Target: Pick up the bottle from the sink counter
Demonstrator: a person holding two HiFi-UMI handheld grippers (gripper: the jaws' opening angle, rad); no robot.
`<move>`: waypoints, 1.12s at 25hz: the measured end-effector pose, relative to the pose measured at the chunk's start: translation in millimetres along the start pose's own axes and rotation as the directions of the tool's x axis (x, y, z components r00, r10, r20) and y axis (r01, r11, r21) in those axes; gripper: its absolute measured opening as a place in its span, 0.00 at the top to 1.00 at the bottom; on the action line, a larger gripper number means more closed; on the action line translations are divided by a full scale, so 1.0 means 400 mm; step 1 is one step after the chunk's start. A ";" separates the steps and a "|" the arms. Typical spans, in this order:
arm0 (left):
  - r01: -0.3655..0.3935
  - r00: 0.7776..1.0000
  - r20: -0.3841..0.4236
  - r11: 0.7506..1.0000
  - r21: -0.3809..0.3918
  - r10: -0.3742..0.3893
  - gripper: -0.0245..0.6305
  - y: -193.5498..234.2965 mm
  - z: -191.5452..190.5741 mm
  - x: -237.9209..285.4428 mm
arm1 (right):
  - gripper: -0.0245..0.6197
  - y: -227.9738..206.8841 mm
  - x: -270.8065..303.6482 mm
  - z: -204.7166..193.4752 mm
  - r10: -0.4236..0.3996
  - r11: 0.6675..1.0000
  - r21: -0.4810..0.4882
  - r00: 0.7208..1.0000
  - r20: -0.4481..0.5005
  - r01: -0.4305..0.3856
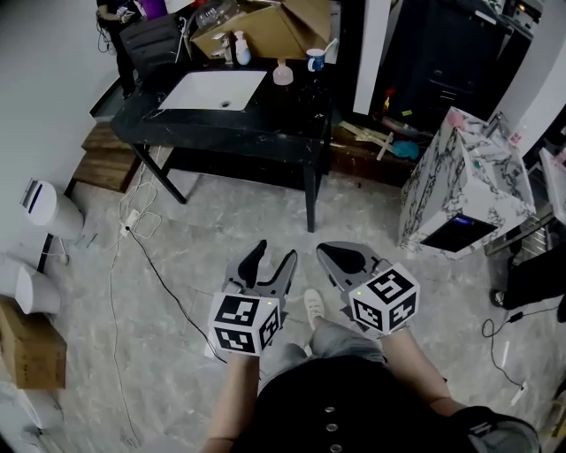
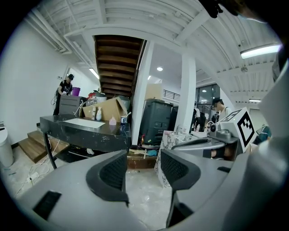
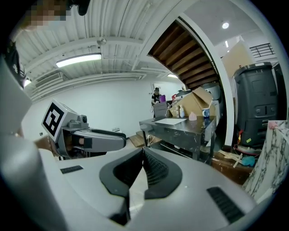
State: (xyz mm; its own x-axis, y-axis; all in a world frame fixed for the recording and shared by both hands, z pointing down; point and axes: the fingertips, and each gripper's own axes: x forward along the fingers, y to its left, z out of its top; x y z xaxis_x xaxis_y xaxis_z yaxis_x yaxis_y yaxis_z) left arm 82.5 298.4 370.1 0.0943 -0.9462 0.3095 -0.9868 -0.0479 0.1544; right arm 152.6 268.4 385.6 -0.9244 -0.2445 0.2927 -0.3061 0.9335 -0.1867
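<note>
The black sink counter (image 1: 265, 113) stands far ahead with a white basin (image 1: 215, 89). On its back edge stand a white pump bottle (image 1: 241, 49), a squat pink bottle (image 1: 283, 73) and a blue-and-white cup (image 1: 316, 59). Both grippers hang low over the floor, well short of the counter. My left gripper (image 1: 275, 254) is open with nothing between its jaws. My right gripper (image 1: 329, 251) is shut and empty. The left gripper view shows the white bottle (image 2: 99, 114) and pink bottle (image 2: 112, 120) beyond the left gripper (image 2: 143, 158). The right gripper view shows the pink bottle (image 3: 193, 116) past the right gripper (image 3: 143, 151).
A cardboard box (image 1: 265, 26) leans behind the counter. A marbled cabinet (image 1: 464, 186) stands at the right, wooden steps (image 1: 106, 159) at the left. Cables (image 1: 133, 230) trail across the floor beside white bins (image 1: 44, 208). A person (image 1: 115, 26) stands at the counter's far end.
</note>
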 end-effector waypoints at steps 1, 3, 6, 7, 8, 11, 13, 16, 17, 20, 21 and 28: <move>-0.002 1.000 0.000 1.000 0.000 0.002 0.61 0.013 0.011 0.016 | 0.96 -0.012 0.018 0.008 0.007 1.000 -0.002 1.000 -0.003 -0.007; -0.008 1.000 0.001 1.000 0.003 0.008 0.61 0.037 0.030 0.046 | 0.96 -0.040 0.053 0.022 0.017 1.000 0.004 1.000 -0.007 -0.017; -0.009 1.000 0.002 1.000 0.006 0.009 0.61 0.073 0.056 0.092 | 0.96 -0.087 0.099 0.039 0.024 0.999 0.022 0.999 -0.021 -0.023; -0.009 1.000 0.003 1.000 0.007 0.008 0.61 0.085 0.064 0.110 | 0.96 -0.105 0.114 0.048 0.023 1.000 0.019 0.999 -0.023 -0.023; -0.009 1.000 0.004 1.000 0.007 0.009 0.61 0.097 0.074 0.128 | 0.96 -0.123 0.128 0.060 0.023 1.000 0.015 0.999 -0.021 -0.023; -0.018 1.000 0.010 1.000 0.004 0.017 0.61 0.128 0.102 0.178 | 0.96 -0.172 0.165 0.100 0.029 1.000 0.008 1.000 -0.006 -0.029; -0.023 1.000 0.015 1.000 0.002 0.023 0.61 0.145 0.121 0.216 | 0.96 -0.205 0.189 0.124 0.032 0.999 -0.002 0.999 0.000 -0.032; -0.032 0.999 0.024 0.999 0.002 0.032 0.61 0.166 0.143 0.274 | 0.96 -0.248 0.221 0.146 0.044 0.999 -0.023 0.999 0.005 -0.044; -0.035 0.999 0.027 0.999 0.001 0.035 0.61 0.171 0.149 0.292 | 0.96 -0.260 0.229 0.150 0.052 0.998 -0.030 0.999 0.005 -0.052; -0.044 0.998 0.035 0.999 -0.006 0.044 0.61 0.179 0.166 0.336 | 0.96 -0.299 0.249 0.163 0.070 0.997 -0.041 0.997 0.010 -0.070; -0.048 0.998 0.036 0.999 -0.011 0.048 0.61 0.179 0.168 0.346 | 0.96 -0.312 0.253 0.170 0.074 0.996 -0.042 0.997 0.015 -0.073; -0.062 0.998 0.012 0.998 -0.030 0.062 0.61 0.189 0.161 0.382 | 0.96 -0.348 0.270 0.192 0.093 0.995 -0.035 0.995 0.031 -0.092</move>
State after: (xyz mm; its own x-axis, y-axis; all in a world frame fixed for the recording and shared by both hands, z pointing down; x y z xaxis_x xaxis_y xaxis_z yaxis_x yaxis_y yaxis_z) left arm 13.8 129.6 368.8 0.0310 -0.9511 0.3074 -0.9864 0.0206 0.1633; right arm 77.8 92.1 371.2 -0.9555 -0.1648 0.2447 -0.2116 0.9607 -0.1795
